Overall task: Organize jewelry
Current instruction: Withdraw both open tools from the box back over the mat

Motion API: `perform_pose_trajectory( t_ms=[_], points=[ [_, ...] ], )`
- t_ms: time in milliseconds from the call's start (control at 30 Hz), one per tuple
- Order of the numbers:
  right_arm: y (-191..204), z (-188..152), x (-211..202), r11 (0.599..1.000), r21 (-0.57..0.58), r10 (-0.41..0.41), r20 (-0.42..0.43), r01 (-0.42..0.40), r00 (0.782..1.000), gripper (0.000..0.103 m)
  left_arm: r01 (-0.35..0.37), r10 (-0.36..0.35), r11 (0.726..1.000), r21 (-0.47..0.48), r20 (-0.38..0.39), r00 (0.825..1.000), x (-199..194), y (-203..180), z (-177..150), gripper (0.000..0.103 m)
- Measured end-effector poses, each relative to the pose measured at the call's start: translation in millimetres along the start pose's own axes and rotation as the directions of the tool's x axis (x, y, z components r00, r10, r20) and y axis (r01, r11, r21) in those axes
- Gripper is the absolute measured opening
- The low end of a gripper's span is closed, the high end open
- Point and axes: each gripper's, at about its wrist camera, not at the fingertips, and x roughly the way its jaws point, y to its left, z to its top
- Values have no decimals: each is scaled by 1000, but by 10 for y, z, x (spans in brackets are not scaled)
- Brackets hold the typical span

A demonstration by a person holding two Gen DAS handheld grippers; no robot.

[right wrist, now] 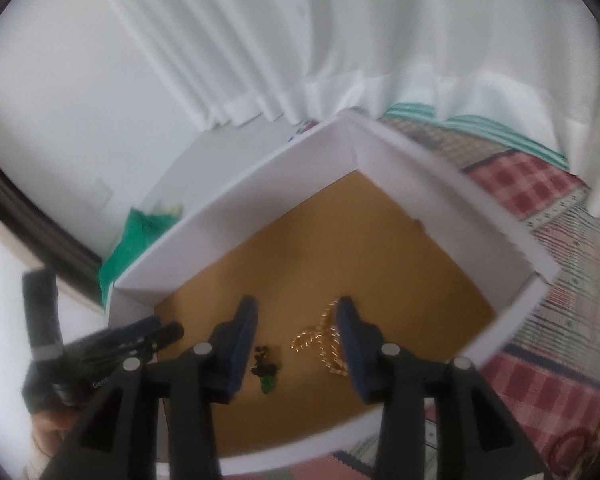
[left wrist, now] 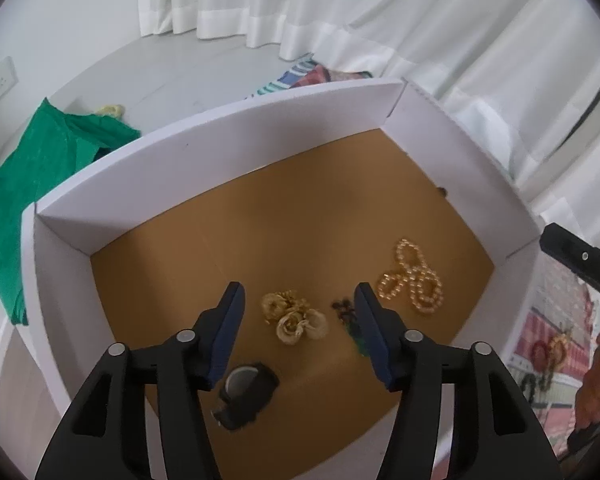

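Hovering released over the box [left wrist: 220,152], left claw [left wrist: 298,300] and right claw [right wrist: 296,312] tilt downward.

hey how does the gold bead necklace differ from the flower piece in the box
The bead necklace is a long strand of round, shiny gold beads lying in open loops; the flower piece is a tight cluster of pale, duller gold blooms. The necklace lies nearer the box's right wall; the flower piece lies between the open jaws of the left gripper. Both rest loose on the brown floor.
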Motion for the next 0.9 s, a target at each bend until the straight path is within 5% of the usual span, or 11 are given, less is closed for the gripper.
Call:
perform_pose_trajectory(
  t_ms=[133,400,633,900],
  points=[
    [6,-128,-410,994,-53,-94,73,98,993,60,22,-24,999,38,69,997,-320,-173,-158,81],
    [-98,-845,-1175,962,-96,-238,150,254,960,65,140,-168,963,230,105,980,-787,-988,-783,89],
    [-463,-1670,-1699,904,-61,-410,154,423,899,65,211,-240,916,342,44,970,-744,-1671,-1477,91],
    [-882,-2517,-2061,872,62,-490,115,486,864,65,279,-262,873,401,-96,960,-466,-2155,-2173,91]
  ],
)
